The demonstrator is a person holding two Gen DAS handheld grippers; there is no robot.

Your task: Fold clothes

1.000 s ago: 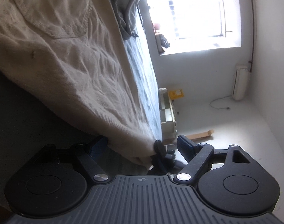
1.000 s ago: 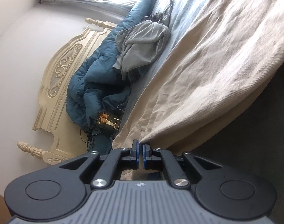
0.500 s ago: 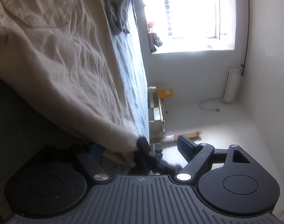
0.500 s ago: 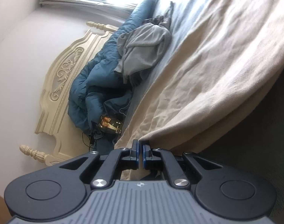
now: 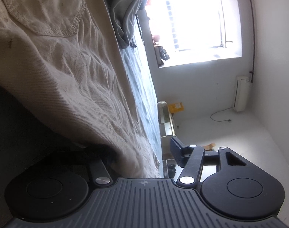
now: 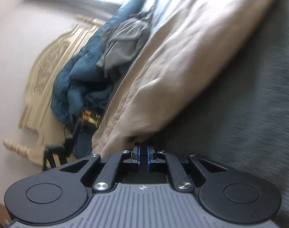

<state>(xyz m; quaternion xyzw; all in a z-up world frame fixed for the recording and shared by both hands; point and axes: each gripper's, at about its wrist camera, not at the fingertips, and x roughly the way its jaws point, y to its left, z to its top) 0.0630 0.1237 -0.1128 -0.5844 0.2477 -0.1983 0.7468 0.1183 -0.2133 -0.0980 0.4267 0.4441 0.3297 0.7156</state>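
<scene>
Beige trousers (image 5: 68,76) with a stitched back pocket (image 5: 49,9) lie spread on the bed. In the left wrist view their lower edge drapes over my left gripper (image 5: 142,148). It stands wide open: one finger (image 5: 177,151) is bare and the other is hidden under the cloth. In the blurred right wrist view the trousers (image 6: 192,47) taper to a point at my right gripper (image 6: 143,152). Its blue pads (image 6: 137,154) are nearly together and pinch the cloth's edge at the tips.
A grey garment (image 6: 125,36) lies on a bunched blue duvet (image 6: 77,79) by the carved cream headboard (image 6: 45,66). Dark blanket (image 6: 239,123) lies beside the trousers. Blue sheet (image 5: 142,95), a bright window (image 5: 192,19) and a white wall unit (image 5: 241,93) show in the left view.
The left gripper has pushed further under the trouser edge, which now covers one finger. The right view has swung and blurred, with the trouser edge still at its tips.
</scene>
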